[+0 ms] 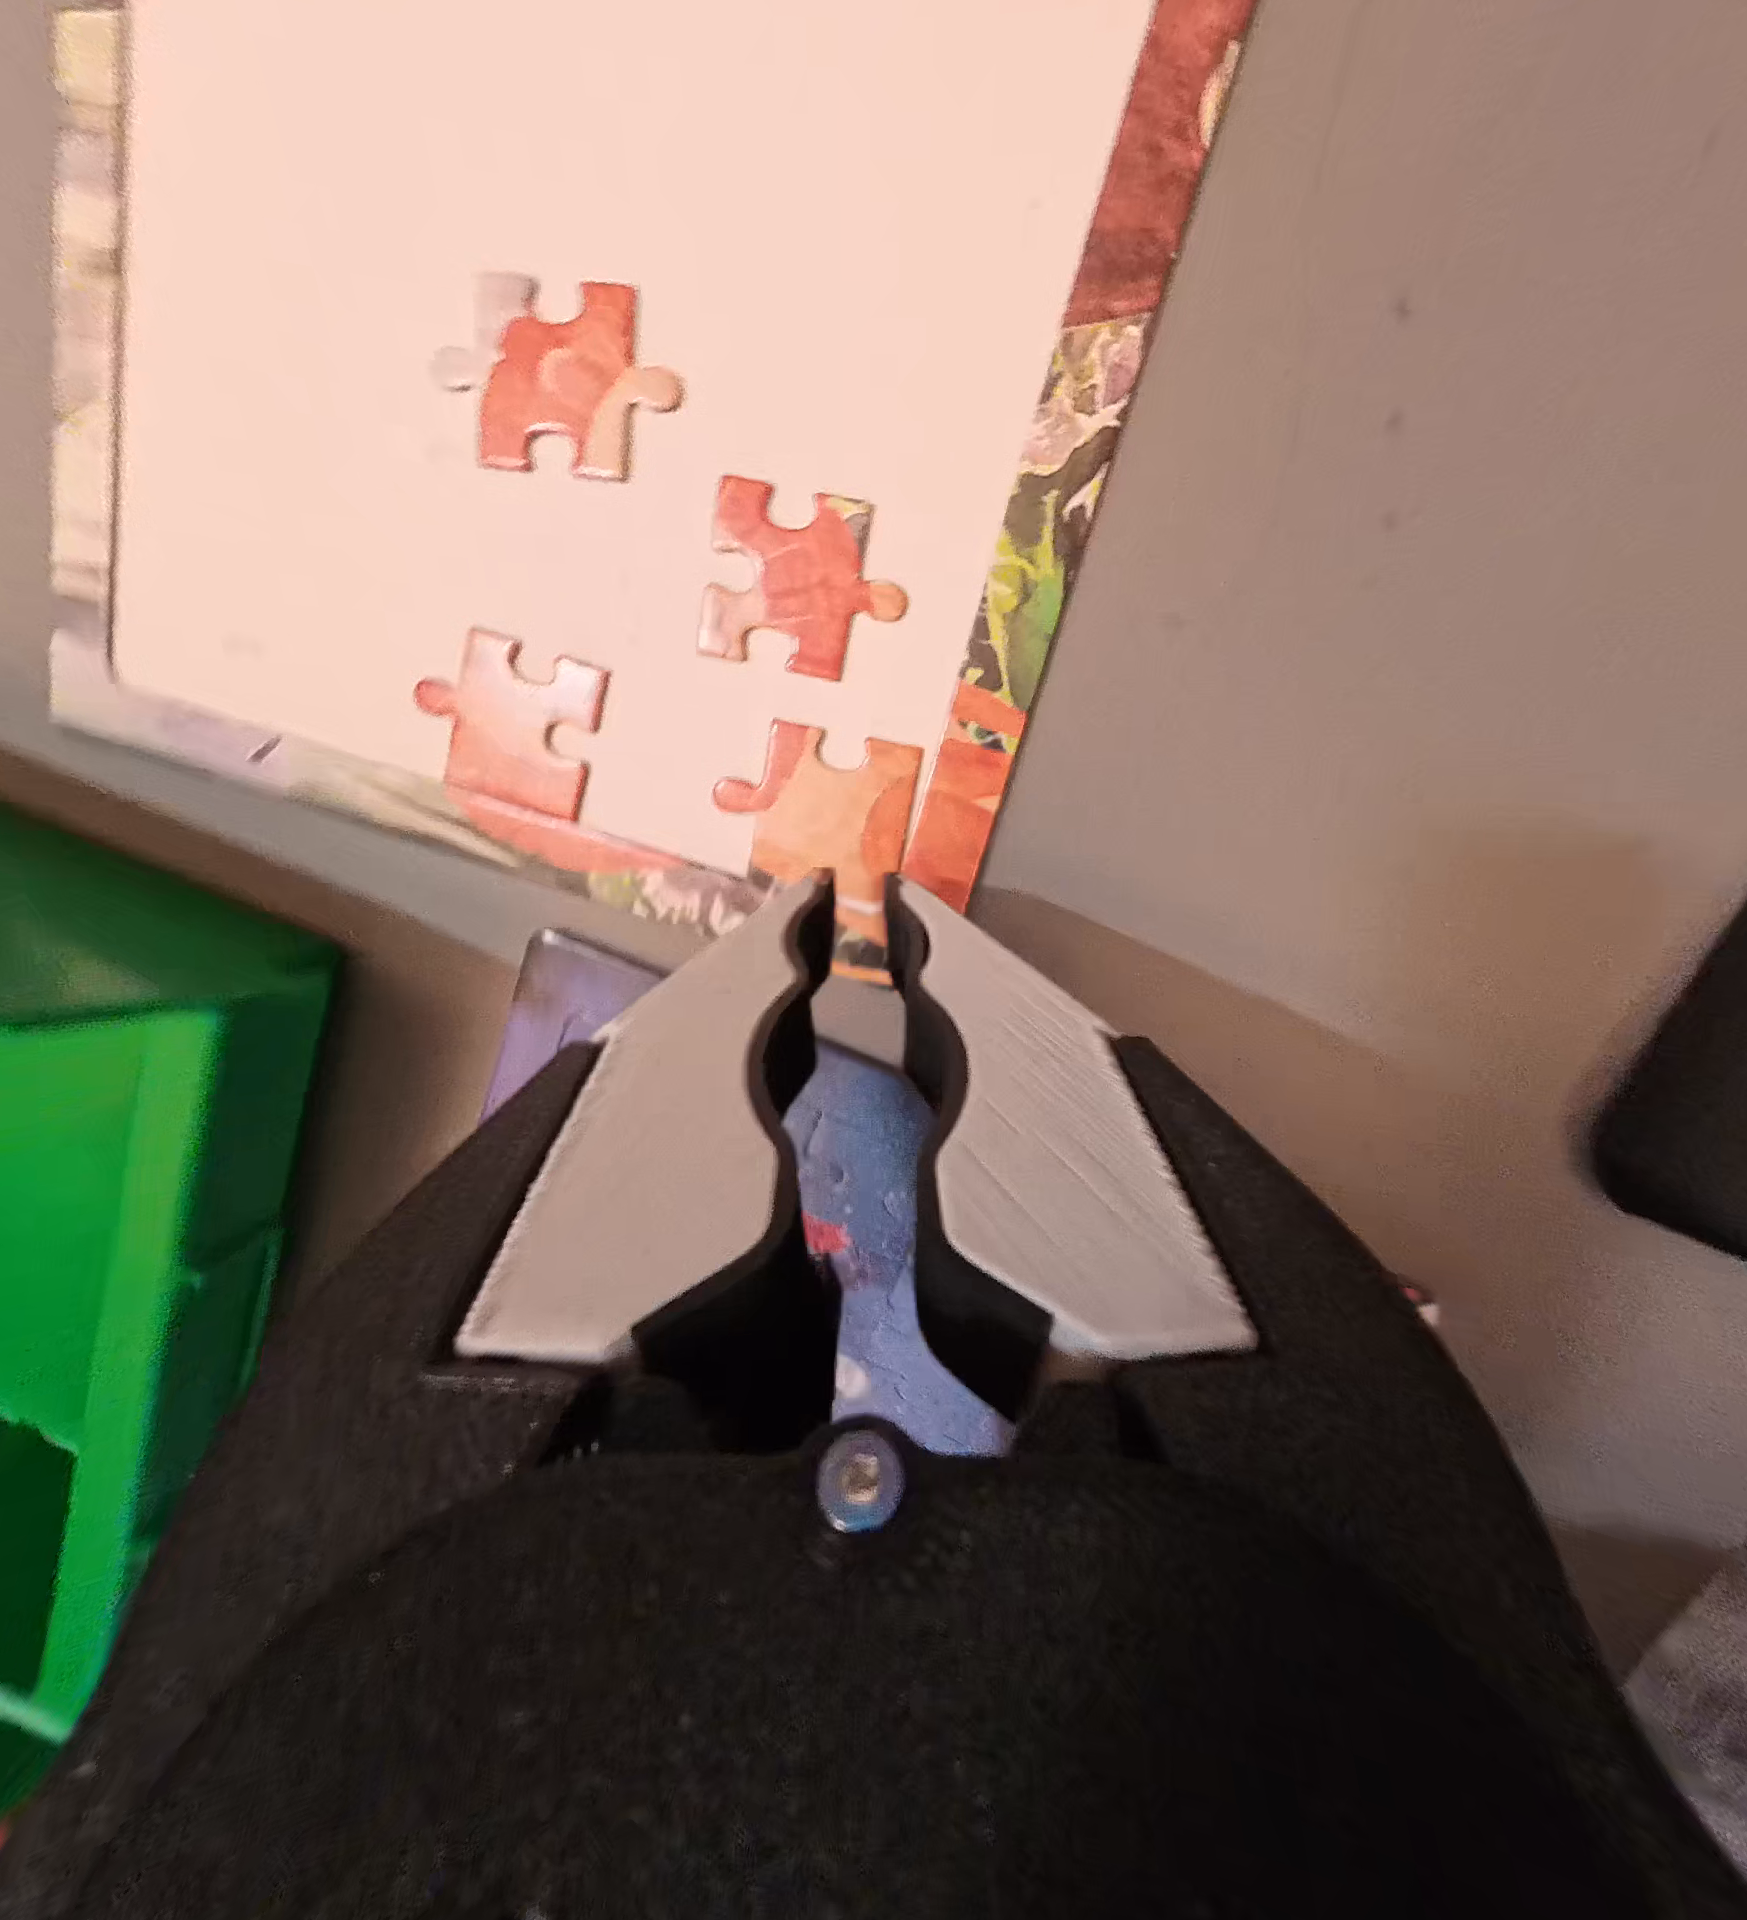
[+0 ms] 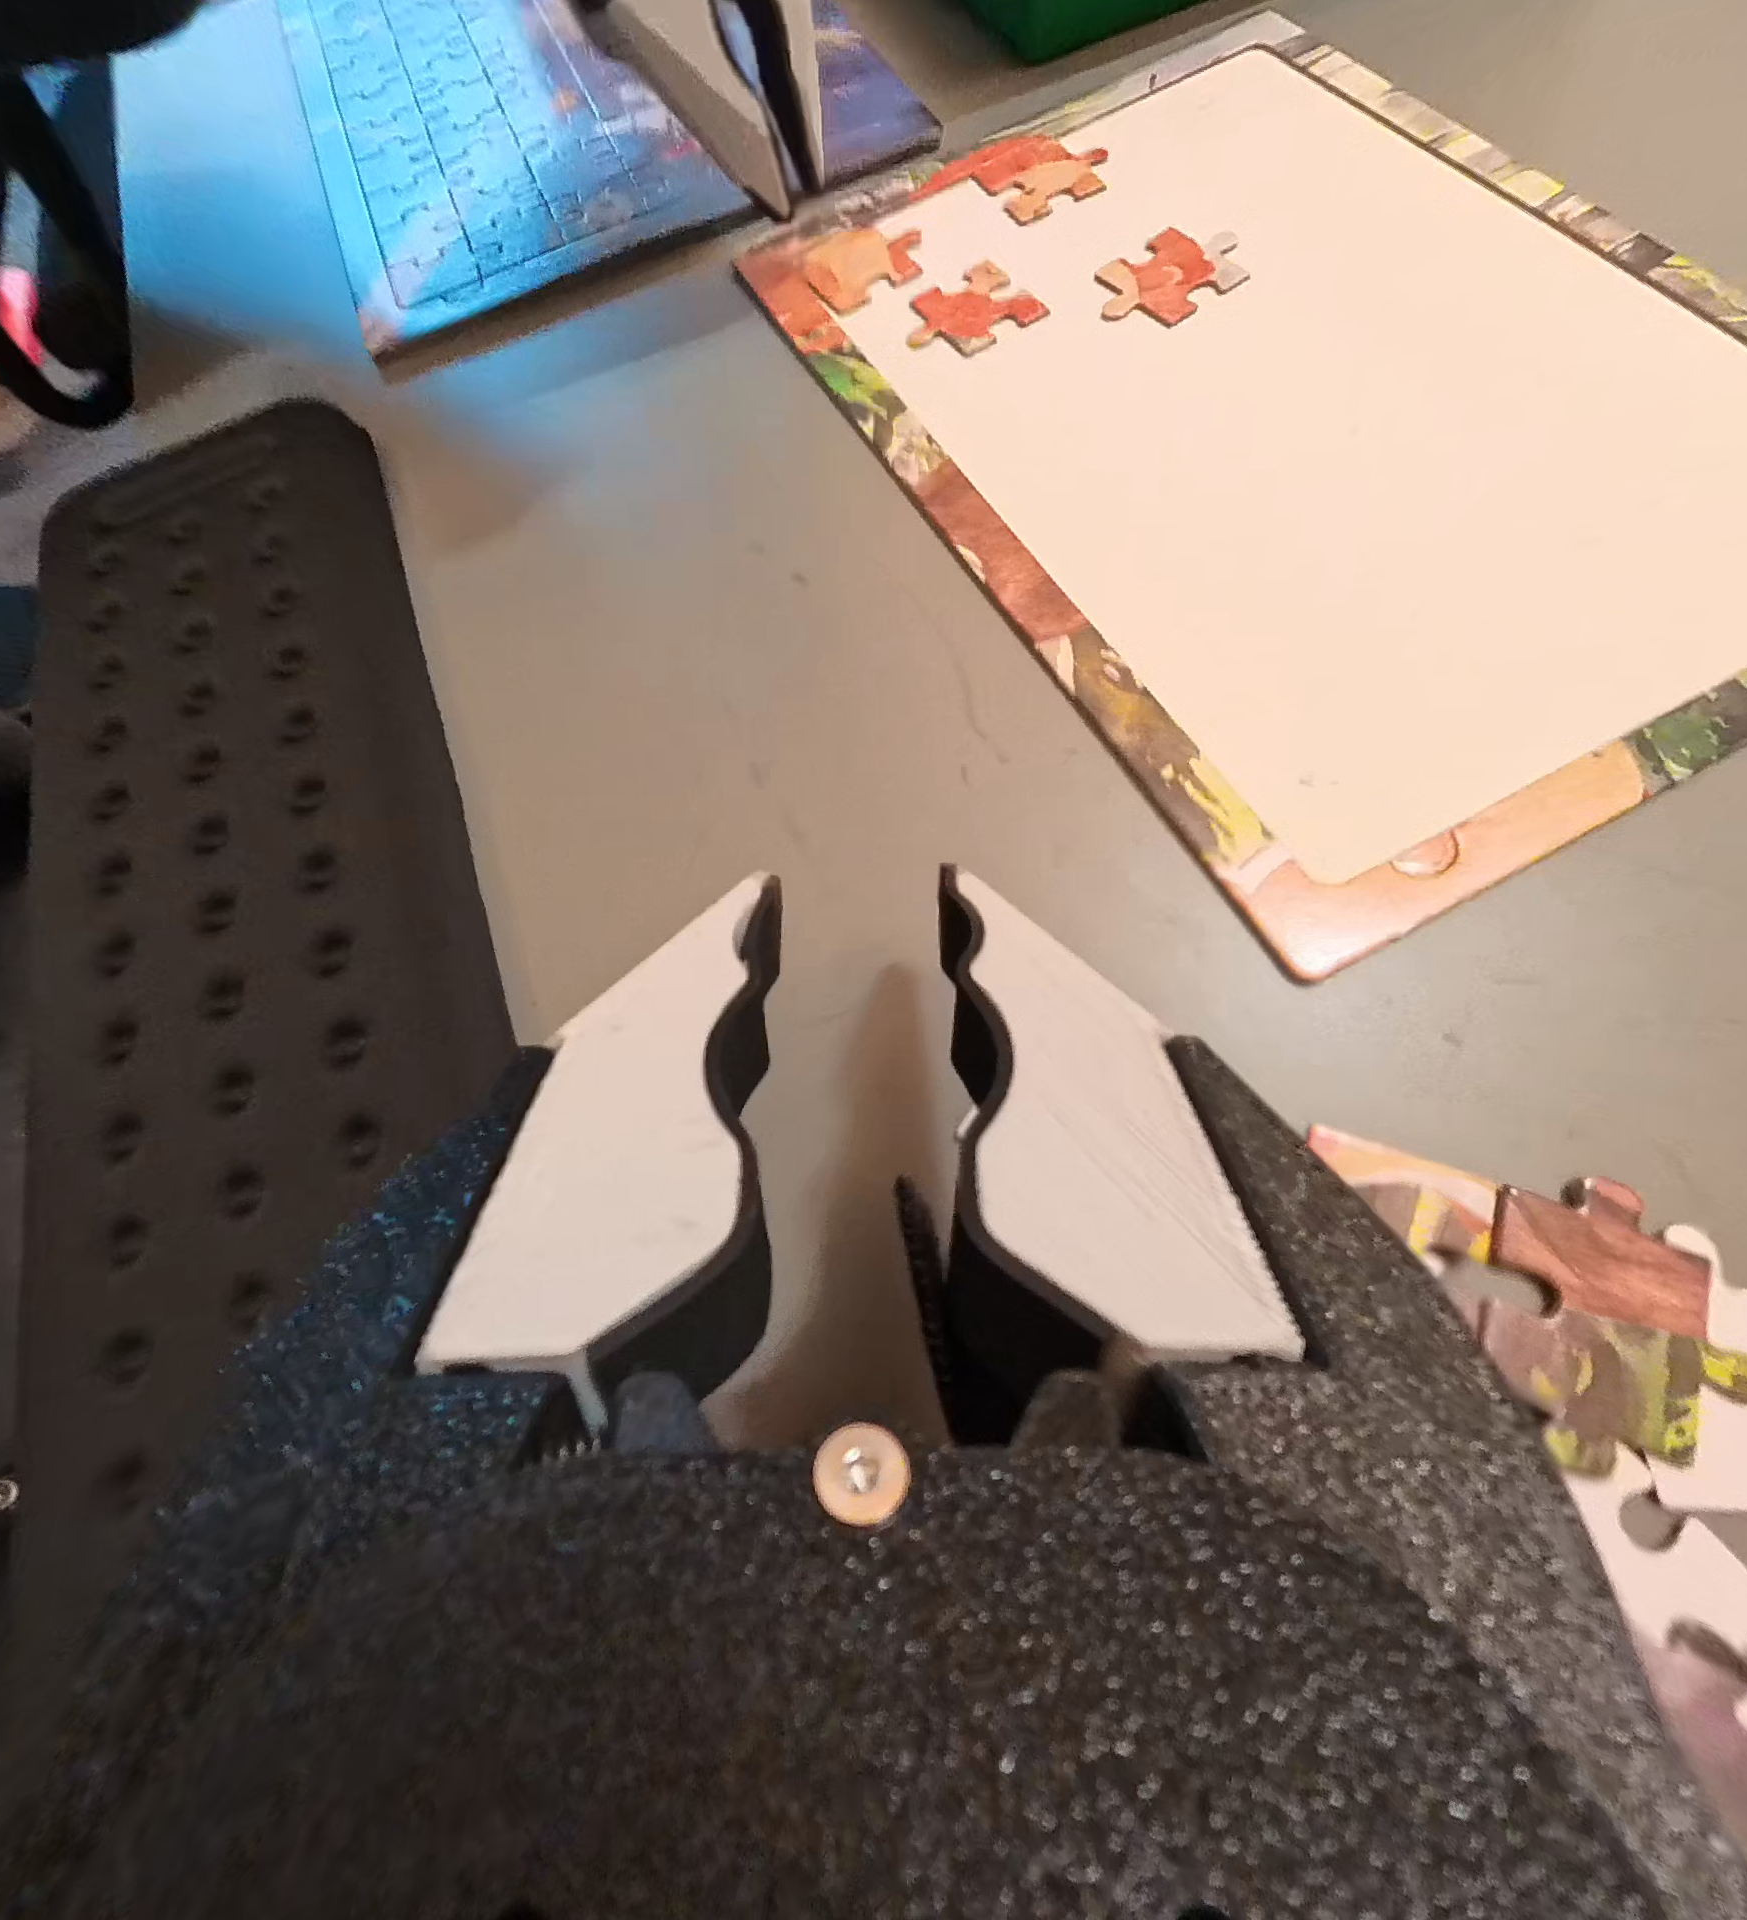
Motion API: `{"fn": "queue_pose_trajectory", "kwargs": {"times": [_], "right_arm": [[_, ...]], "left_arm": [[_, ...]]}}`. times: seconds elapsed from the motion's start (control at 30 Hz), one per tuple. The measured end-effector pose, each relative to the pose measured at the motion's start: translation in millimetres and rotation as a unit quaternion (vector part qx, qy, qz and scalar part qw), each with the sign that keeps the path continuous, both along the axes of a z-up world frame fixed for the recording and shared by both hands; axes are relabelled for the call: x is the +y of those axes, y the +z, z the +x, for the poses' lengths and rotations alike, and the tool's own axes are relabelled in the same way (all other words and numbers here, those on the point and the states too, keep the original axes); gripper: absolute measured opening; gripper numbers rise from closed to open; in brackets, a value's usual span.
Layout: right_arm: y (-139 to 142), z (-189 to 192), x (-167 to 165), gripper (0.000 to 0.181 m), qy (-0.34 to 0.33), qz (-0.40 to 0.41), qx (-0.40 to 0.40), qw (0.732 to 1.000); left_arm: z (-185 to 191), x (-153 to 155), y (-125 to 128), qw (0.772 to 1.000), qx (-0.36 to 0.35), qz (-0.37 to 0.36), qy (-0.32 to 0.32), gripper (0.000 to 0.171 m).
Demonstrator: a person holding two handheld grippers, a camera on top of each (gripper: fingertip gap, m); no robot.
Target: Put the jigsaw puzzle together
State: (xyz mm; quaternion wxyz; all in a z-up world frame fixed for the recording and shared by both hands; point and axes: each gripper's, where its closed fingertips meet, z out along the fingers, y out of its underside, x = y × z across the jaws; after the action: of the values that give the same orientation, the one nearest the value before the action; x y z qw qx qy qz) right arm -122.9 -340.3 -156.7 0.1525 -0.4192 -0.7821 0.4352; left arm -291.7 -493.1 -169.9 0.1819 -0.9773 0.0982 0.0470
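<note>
So the left gripper [image 1: 858, 883] has its jaws nearly together, just a thin slit between the tips, and they're hovering right at the near corner of the puzzle tray [image 1: 1139, 208], the one with the white inside and a printed border. I can't tell if the tips actually pinch anything; the orange corner piece [image 1: 838, 800] sits directly ahead of them, tucked into that corner against the border, and the tips look like they're at its near edge. Past the jaws and a bit left there's another reddish piece [image 1: 516, 727] along the bottom border, then two loose red ones farther out: one [image 1: 796, 571] straight ahead, one [image 1: 557, 379] ahead and left. Under the left jaws you can see a blue finished puzzle [image 1: 879, 1164], and off to the left side a green box [image 1: 69, 1143]. The right gripper [image 2: 858, 894] has its jaws clearly apart with nothing between them, just bare grey table [image 2: 692, 623]. The tray is ahead and to the right of those jaws, well apart from them. A pile of loose pieces [image 2: 1617, 1340] lies just beside the right finger, some face down showing white. Left of the jaws is a black perforated slab [image 2: 214, 831], kinda blurry.
</note>
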Motion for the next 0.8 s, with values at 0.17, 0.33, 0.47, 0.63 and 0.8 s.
{"fn": "queue_pose_trajectory", "kwargs": {"times": [0.17,0.33,0.47,0.63,0.8], "right_arm": [[25,-44,-39,0.032,0.078,0.013,0.003,0.997],[20,-133,-94,0.000,0.113,0.033,-0.018,0.993],[-7,-165,-117,0.000,0.120,0.082,-0.039,0.989],[-13,-170,-130,0.000,0.124,0.077,-0.042,0.988],[-26,-173,-131,0.000,0.123,0.135,-0.037,0.982]], "left_arm": [[0,-21,5,0.997,-0.008,0.035,0.069,0.007],[4,-23,-6,0.995,0.014,0.061,0.084,0.000],[7,-22,-12,0.993,0.011,0.071,0.089,0.000],[7,-21,-13,0.991,0.003,0.093,0.093,0.000],[7,-23,-13,0.990,-0.004,0.102,0.095,0.000]]}}
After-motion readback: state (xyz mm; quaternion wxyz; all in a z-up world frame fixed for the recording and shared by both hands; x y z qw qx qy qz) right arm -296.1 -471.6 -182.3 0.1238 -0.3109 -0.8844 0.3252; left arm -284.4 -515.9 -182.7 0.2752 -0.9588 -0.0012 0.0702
